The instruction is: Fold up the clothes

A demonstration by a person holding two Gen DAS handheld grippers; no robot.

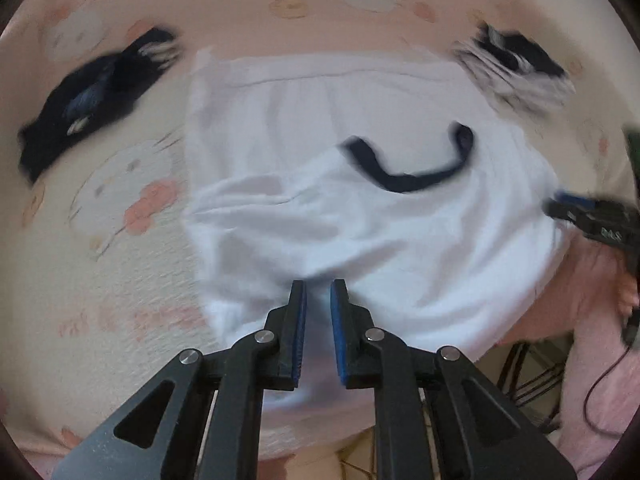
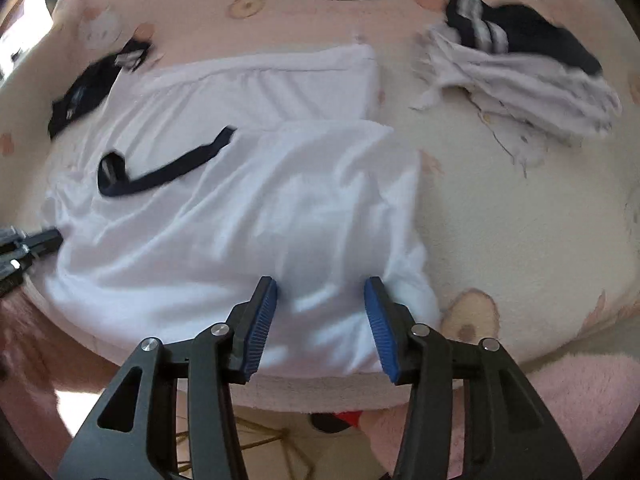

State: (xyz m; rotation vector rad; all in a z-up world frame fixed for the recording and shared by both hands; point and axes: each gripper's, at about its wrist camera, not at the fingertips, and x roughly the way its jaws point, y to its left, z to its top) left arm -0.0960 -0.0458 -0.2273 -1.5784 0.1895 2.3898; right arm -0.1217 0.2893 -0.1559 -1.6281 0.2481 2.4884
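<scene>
— How did the 2 claws stand?

— The left gripper (image 1: 319, 286) had its blue pads only a little apart over the near edge of the white T-shirt (image 1: 332, 208); whether a thin fold was pinched between them, I could not tell. The right gripper (image 2: 321, 286) stood wider, jaws parted, astride a soft ridge near the shirt's right corner, its pads not pressing.

— And the shirt?

— It lay in the middle of the pink cartoon-cat blanket (image 2: 520, 216), partly folded, with the navy collar (image 2: 160, 172) showing on top. A dark garment (image 1: 88, 92) lay to the left, and a navy-and-white striped pile (image 2: 520, 60) well apart on the right.

— How would it handle?

— Light, limp, thin cotton by the look of it — it would sag and wrinkle, not slide much on the fuzzy blanket. I judged the best hold to be at the near hem, 1 claw toward each corner, pinching both layers together.
</scene>
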